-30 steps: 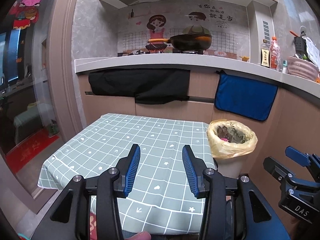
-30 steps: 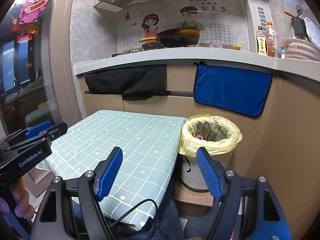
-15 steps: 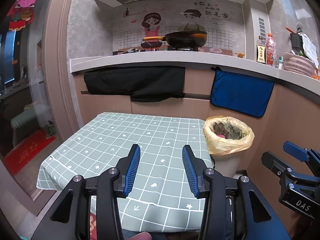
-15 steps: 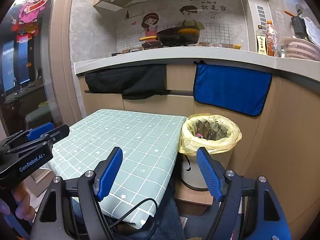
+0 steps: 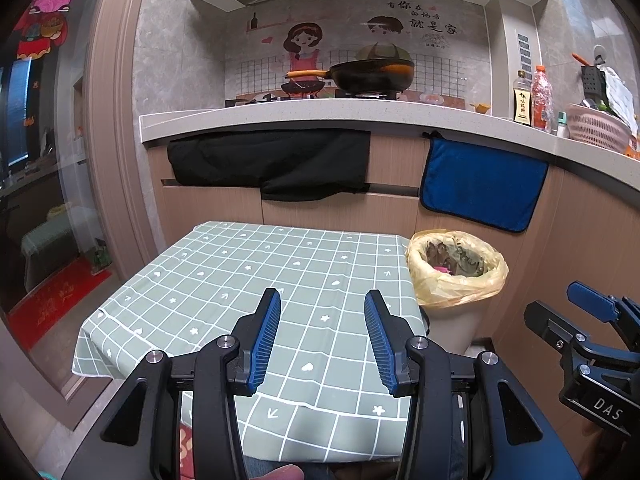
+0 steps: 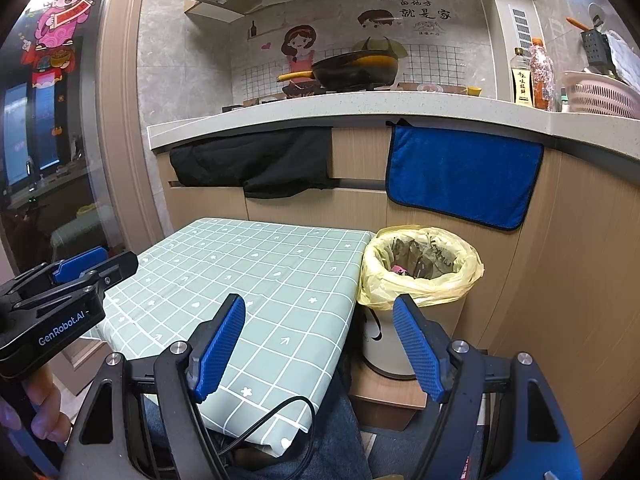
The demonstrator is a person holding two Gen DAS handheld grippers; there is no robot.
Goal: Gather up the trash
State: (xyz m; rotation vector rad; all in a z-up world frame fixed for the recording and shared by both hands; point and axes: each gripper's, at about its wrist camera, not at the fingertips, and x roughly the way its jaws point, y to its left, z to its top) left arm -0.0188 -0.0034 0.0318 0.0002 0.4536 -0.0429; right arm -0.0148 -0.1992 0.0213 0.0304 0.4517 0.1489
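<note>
The left black two-finger gripper (image 5: 322,332) carries ribbed blue pads (image 5: 266,340) and silver screws; "GenRobot.AI" is printed in white at the right wrist view's left edge. The right black gripper (image 6: 320,346) has matching blue pads (image 6: 416,348); "DAS" appears lower right in the left wrist view. Blue denim trousers (image 6: 340,432) and a black cable (image 6: 276,416) show at the bottom.

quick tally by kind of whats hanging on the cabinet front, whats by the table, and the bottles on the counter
Hanging cloths: 2, black cloth and blue towel
Trash bins: 1, yellow-lined bin beside the table
Tall bottles on the counter: 2, dark-labelled bottle and red bottle
Total: 5
</note>
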